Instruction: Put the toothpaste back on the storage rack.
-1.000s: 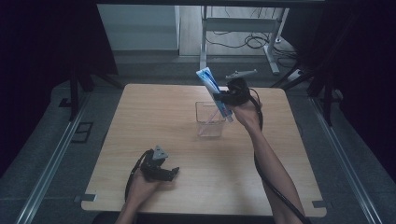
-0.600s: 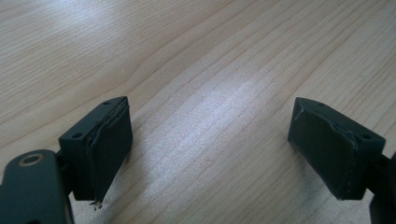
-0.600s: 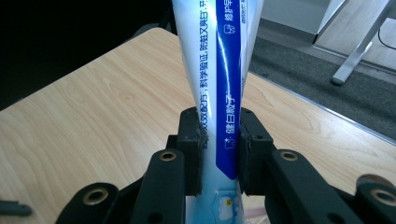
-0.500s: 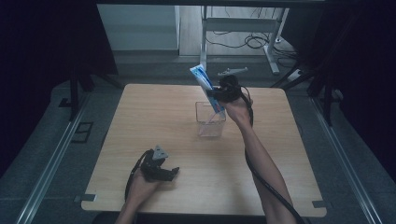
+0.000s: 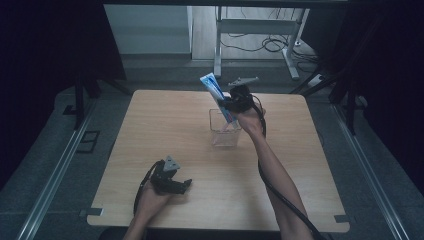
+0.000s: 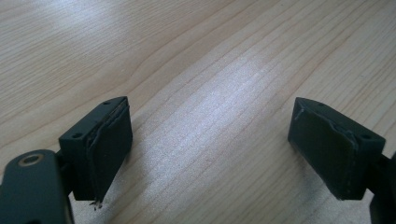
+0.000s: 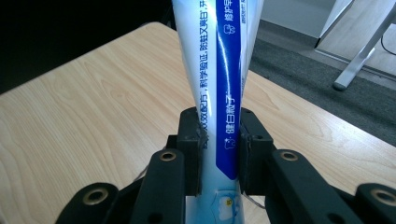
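A blue and white toothpaste tube (image 5: 216, 95) leans over a clear square cup (image 5: 224, 130) near the middle of the wooden table (image 5: 150, 125); its lower end dips into the cup. My right gripper (image 5: 231, 104) is shut on the tube just above the cup's rim. In the right gripper view both pads clamp the tube (image 7: 219, 93) at its narrow part. My left gripper (image 5: 179, 186) lies low at the table's front left, jaws wide apart. In the left gripper view its fingers (image 6: 102, 149) stand over bare wood with nothing between them.
Dark carpet and floor rails border the table on both sides. A white desk frame (image 5: 250, 30) with cables stands behind the table's far edge. Dark curtains hang at the left and right.
My right gripper has carried the tube to the left and down, so its lower end now sits in the cup. The left gripper has stayed still.
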`<act>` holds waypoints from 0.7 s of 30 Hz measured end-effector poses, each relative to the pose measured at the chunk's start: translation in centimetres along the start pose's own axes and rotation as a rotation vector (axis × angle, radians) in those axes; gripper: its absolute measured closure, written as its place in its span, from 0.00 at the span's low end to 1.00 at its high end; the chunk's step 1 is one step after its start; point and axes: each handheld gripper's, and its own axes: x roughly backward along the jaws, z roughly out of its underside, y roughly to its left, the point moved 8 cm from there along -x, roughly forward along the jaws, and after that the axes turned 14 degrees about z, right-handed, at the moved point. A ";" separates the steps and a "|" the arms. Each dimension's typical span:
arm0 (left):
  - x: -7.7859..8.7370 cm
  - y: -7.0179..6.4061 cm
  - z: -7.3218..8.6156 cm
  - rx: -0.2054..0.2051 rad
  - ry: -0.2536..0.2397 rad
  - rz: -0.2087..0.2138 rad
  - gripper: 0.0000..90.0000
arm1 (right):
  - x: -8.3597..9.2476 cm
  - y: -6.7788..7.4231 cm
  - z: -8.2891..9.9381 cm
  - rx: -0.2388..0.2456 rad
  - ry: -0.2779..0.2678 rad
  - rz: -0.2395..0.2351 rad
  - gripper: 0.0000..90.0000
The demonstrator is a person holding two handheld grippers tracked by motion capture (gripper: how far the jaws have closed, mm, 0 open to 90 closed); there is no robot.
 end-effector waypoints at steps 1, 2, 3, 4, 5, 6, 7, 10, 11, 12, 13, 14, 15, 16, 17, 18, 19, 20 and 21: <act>0.0 0.0 0.0 0.000 0.000 0.000 0.15 | -0.1 0.0 0.2 0.005 -0.001 0.002 0.82; 0.0 0.0 0.0 0.000 0.001 0.000 0.15 | -0.3 0.1 0.4 0.004 -0.001 -0.002 0.82; 0.0 0.0 0.0 0.000 0.001 0.000 0.15 | -0.3 0.1 0.4 0.004 -0.001 -0.002 0.82; 0.0 0.0 0.0 0.000 0.000 -0.001 0.15 | -0.4 0.1 0.8 0.004 0.002 0.002 0.82; 0.0 0.0 0.0 0.000 0.000 -0.001 0.15 | -0.4 0.1 0.8 0.004 0.002 0.002 0.82; 0.0 0.0 0.0 0.001 -0.001 0.000 0.15 | -0.6 0.1 1.1 0.005 0.006 0.001 0.82; 0.0 0.0 0.0 0.001 -0.001 0.000 0.15 | -0.6 0.1 1.1 0.005 0.006 0.001 0.82; 0.0 0.0 0.0 0.001 -0.001 0.000 0.15 | -0.9 0.1 1.9 0.010 0.009 0.002 0.82; 0.0 0.0 0.0 0.001 -0.001 0.000 0.15 | -0.9 0.1 1.9 0.010 0.009 0.002 0.82; 0.0 0.0 0.0 0.001 -0.001 0.000 0.15 | -1.1 0.2 2.3 0.007 0.008 -0.007 0.82; 0.0 0.0 0.0 0.001 -0.001 0.000 0.15 | -1.1 0.3 2.4 0.005 0.008 -0.010 0.82; 0.0 0.0 0.0 0.001 -0.001 0.000 0.15 | -1.1 0.3 2.4 0.007 0.003 -0.012 0.82; 0.0 0.0 0.0 0.001 -0.001 0.000 0.15 | -1.1 0.3 2.4 0.007 0.003 -0.012 0.82; 0.0 0.0 0.0 0.001 -0.001 0.000 0.15 | -1.0 0.3 2.5 0.010 0.002 -0.013 0.82; 0.0 0.0 0.0 -0.001 0.000 -0.001 0.15 | -1.0 0.4 2.6 0.013 0.002 -0.015 0.81; 0.0 0.0 0.0 0.000 -0.001 0.000 0.15 | -1.0 0.4 2.7 0.011 -0.002 -0.018 0.81; 0.0 0.0 0.0 0.000 -0.001 0.000 0.15 | -1.0 0.4 2.7 0.011 -0.002 -0.018 0.81; 0.0 0.0 0.0 0.001 -0.001 0.000 0.15 | -1.0 0.5 2.8 0.011 -0.001 -0.020 0.81; 0.0 0.0 0.0 0.001 -0.001 0.000 0.15 | -1.0 0.5 3.0 0.016 0.001 -0.025 0.81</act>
